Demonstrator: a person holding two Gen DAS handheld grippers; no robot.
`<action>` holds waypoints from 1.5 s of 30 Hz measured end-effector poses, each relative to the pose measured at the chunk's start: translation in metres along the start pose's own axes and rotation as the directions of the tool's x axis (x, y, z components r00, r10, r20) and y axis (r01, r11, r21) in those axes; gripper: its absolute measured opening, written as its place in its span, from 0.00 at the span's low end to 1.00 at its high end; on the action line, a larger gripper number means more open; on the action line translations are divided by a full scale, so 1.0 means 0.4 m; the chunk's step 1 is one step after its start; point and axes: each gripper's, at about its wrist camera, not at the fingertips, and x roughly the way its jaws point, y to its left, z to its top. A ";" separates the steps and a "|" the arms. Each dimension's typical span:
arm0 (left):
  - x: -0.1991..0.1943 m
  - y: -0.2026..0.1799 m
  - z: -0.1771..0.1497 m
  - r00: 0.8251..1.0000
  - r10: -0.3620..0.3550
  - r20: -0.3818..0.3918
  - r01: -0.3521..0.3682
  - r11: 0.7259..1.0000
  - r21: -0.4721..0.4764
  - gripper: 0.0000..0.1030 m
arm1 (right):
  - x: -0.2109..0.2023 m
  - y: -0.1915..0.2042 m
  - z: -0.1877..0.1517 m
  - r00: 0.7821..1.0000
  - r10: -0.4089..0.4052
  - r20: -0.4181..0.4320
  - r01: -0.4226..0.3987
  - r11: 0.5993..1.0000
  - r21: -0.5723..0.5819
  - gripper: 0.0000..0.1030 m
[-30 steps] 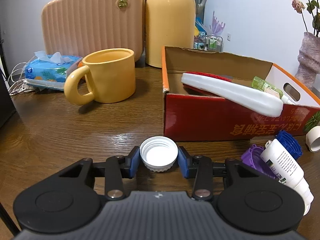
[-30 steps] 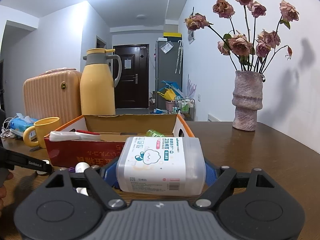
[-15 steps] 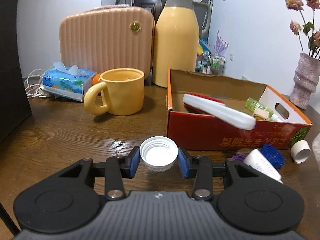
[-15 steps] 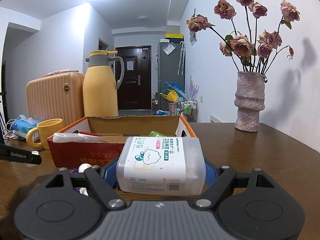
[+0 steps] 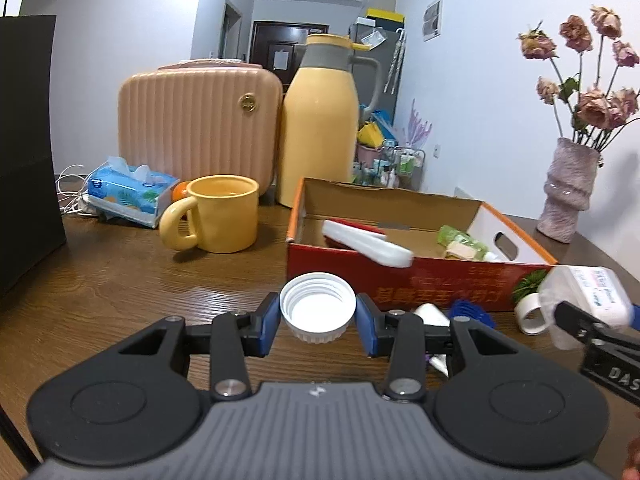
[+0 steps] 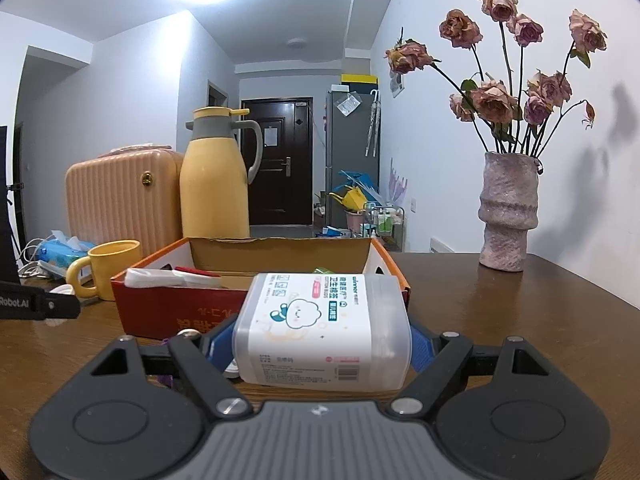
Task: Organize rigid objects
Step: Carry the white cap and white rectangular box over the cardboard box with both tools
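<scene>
My left gripper (image 5: 318, 318) is shut on a white screw cap (image 5: 318, 306), held above the wooden table in front of the red cardboard box (image 5: 400, 284). The box holds a white brush-like tool (image 5: 368, 242) and a green packet (image 5: 460, 240). My right gripper (image 6: 322, 334) is shut on a clear cotton swab box (image 6: 322, 330) with a white label; the swab box (image 5: 588, 296) also shows at the right edge of the left wrist view. A white tube (image 5: 430, 314), a blue cap (image 5: 470, 310) and a white ring (image 5: 530, 312) lie on the table before the red box.
A yellow mug (image 5: 220, 214), a blue tissue pack (image 5: 128, 192), a peach ribbed case (image 5: 196, 128) and a yellow thermos jug (image 5: 320, 124) stand behind. A pink vase (image 6: 506, 212) with dried roses stands at the right. A black panel (image 5: 28, 140) borders the left.
My left gripper has lifted and drawn back from the red box with the cap in it, so more of the room shows. The right gripper with the swab box has kept still.
</scene>
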 end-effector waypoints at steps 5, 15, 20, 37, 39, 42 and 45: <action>-0.011 -0.023 -0.003 1.000 -0.024 0.004 0.024 1.000 0.005 0.39 | -0.007 0.001 0.004 1.000 0.005 0.013 -0.005 1.000 0.008 0.79; -0.023 -0.070 0.032 0.997 -0.056 0.045 0.056 0.998 -0.002 0.39 | -0.004 0.017 0.028 0.998 0.022 0.053 -0.022 1.000 -0.008 0.79; -0.011 -0.090 0.068 0.995 -0.072 0.062 0.072 0.997 -0.011 0.39 | 0.012 0.020 0.057 0.997 0.026 0.077 -0.025 1.000 -0.009 0.79; 0.108 -0.123 0.162 0.995 -0.062 0.083 0.066 0.997 -0.041 0.39 | 0.129 0.026 0.112 0.994 0.024 0.108 -0.024 1.000 0.004 0.79; 0.122 -0.126 0.169 0.995 -0.058 0.083 0.062 0.997 -0.045 0.40 | 0.137 0.025 0.114 0.994 0.022 0.106 -0.023 1.000 0.005 0.79; 0.151 -0.130 0.180 0.996 -0.051 0.078 0.055 0.997 -0.050 0.40 | 0.168 0.023 0.121 0.995 0.019 0.102 -0.020 1.000 0.010 0.79; 0.176 -0.130 0.191 0.996 -0.047 0.072 0.051 0.997 -0.058 0.40 | 0.199 0.021 0.129 0.995 0.016 0.099 -0.018 1.000 0.012 0.79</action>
